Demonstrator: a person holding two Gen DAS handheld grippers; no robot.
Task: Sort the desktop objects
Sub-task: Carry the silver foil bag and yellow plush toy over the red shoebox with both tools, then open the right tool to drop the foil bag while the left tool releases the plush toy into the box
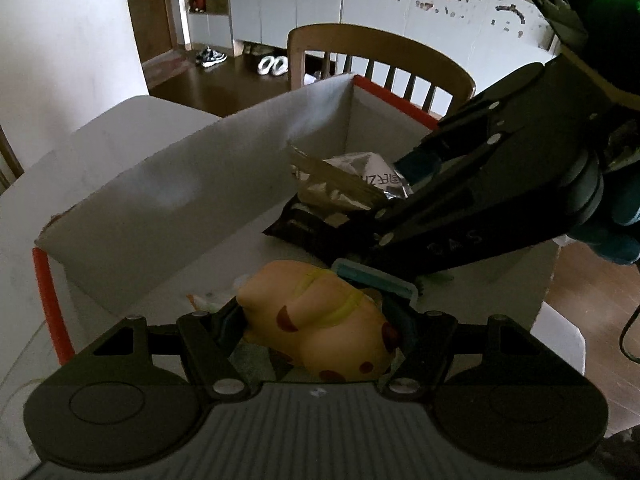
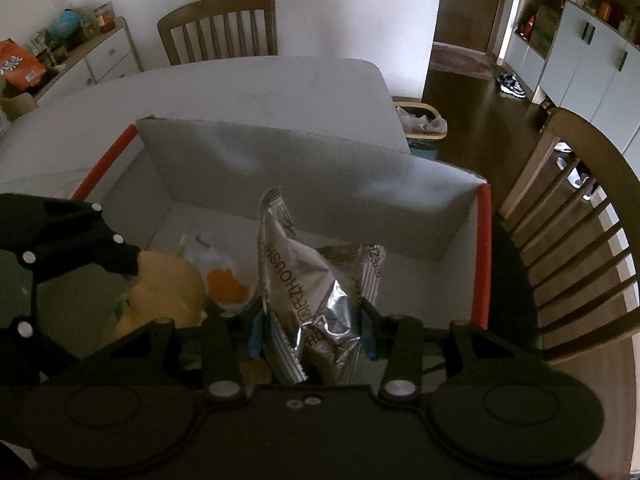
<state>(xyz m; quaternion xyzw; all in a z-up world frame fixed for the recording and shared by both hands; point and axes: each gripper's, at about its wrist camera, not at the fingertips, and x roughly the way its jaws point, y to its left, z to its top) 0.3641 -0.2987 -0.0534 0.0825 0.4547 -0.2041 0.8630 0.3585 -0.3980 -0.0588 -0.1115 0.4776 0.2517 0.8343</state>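
Left wrist view first: nearest my lens sits the left hand-held gripper [image 1: 320,332], its jaws set fairly wide and clamped on a yellow squishy toy [image 1: 320,320] with red spots and a yellow-green band. The toy fills the gap btwn the pads and hangs just over the floor of the white cardboard box [image 1: 160,200], which has red edging on its rim. Just beyond the toy I see a teal-edged flat item [image 1: 376,282] – can't tell what it is. Further in lies a dark packet [image 1: 308,224], w/ a silver foil snack bag [image 1: 340,180] above it. That bag is pinched by the right hand-held gripper [image 1: 404,184], which reaches in from the right side. The box stands on a white worktop [image 1: 120,120]; a wooden chair [image 1: 380,56] is behind it.

Right wrist view: closest to me the right hand-held gripper [image 2: 312,332] is at a narrower setting, blue pads pressing the silver foil snack bag [image 2: 316,292] from both sides – bag upright, inside the box [image 2: 300,168]. To the left, the left hand-held gripper [image 2: 132,276] holds the toy [image 2: 168,292] low in the box. An orange-filled clear wrapper [image 2: 226,284] lies on the box floor btwn toy and bag. Worktop [image 2: 240,92] beyond, chair [image 2: 220,28] at the far side.
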